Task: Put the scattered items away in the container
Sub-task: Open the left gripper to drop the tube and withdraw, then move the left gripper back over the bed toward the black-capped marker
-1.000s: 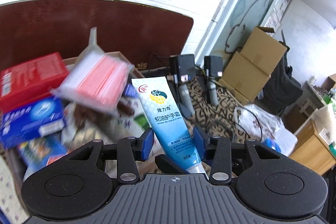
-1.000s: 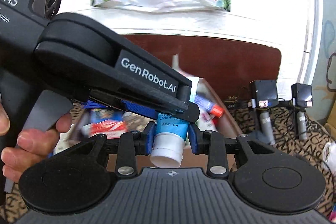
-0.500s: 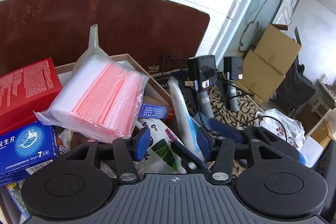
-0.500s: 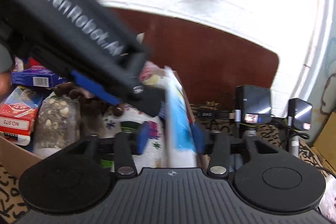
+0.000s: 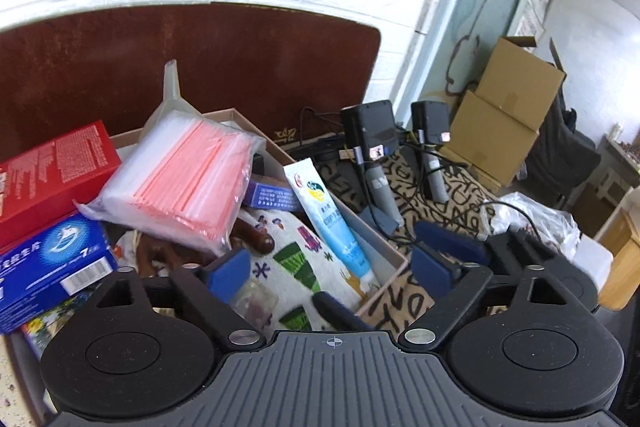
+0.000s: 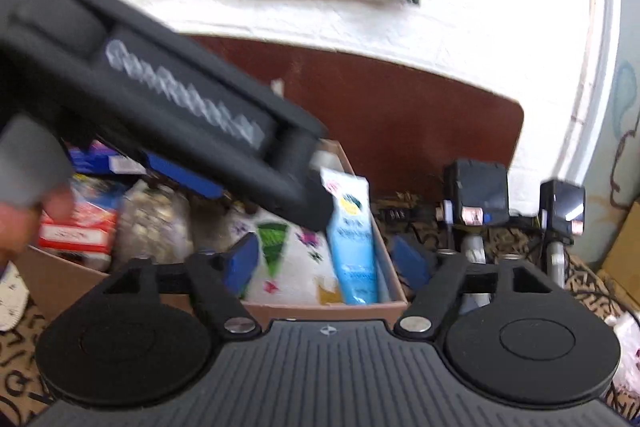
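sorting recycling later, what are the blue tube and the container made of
Blue tube: looks like soft plastic with a glossy printed skin and flat crimped end. Container: apparently cardboard, matte brown with a thin raw-edged wall.

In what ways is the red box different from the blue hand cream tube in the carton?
The red box is a rigid rectangular carton printed with fine white text; the hand cream tube is a slim, soft-looking tube, white at one end and blue at the other. The red box sits on top of other items at the carton's left side, while the hand cream tube lies slanted along the right wall. Both are inside the cardboard carton.
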`<state>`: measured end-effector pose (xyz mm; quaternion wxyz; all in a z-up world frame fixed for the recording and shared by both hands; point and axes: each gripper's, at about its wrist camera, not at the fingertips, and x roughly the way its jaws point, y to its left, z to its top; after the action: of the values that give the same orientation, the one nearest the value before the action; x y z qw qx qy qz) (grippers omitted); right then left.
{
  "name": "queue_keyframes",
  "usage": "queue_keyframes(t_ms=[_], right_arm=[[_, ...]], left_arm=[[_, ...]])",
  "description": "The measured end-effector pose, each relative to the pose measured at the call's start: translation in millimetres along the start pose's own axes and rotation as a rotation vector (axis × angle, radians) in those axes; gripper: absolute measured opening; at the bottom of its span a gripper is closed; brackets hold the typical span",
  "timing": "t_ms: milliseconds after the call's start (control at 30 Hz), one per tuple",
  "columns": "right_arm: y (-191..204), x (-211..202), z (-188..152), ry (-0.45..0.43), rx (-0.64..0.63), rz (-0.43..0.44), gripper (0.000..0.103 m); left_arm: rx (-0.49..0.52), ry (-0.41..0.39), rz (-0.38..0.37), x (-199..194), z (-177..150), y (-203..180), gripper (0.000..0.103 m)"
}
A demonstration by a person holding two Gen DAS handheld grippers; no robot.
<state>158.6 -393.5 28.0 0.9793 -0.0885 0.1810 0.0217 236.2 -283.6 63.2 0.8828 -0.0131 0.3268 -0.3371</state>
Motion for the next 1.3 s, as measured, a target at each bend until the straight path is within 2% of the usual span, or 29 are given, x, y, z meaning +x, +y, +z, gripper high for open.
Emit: queue_keyframes(t_ms=[67,267,333,667,900,1300], right_arm=[[8.5,-8.6,5.3,-0.019,-0.023,0.001,0.091],[28.5,-32.5,15.6,-0.053,-0.043,0.016,0.100],[34.1,-41.3,16.5,-0.067,-0.037,0.037,0.102],[89.1,-97.1,2.5,-0.083,-0.011,0.089,0.102],[125.2,-128.1,-9.2,-0.081,0.009,0.122,0.103],[196.8,-152.4,-24.7,-0.034,0.031,0.222,0.103]], left_arm=[[0.009,-0.012,0.000,-11.6,-6.4,-1.7,0.102],[0.017,-0.050,-0.001,-54.0,-31.1,-5.3,0.103],[0.002,-0.072,0.020,-70.0,-41.3,-3.9,0.103],[-0.066,-0.088,0.098,-134.2,-94.2,-2.5,0.103],[-0.078,-0.113,0.155,-174.6,-131.8,0.3,0.103],[-0.162,-0.124,0.221,-233.5,-192.7,43.5,0.103]])
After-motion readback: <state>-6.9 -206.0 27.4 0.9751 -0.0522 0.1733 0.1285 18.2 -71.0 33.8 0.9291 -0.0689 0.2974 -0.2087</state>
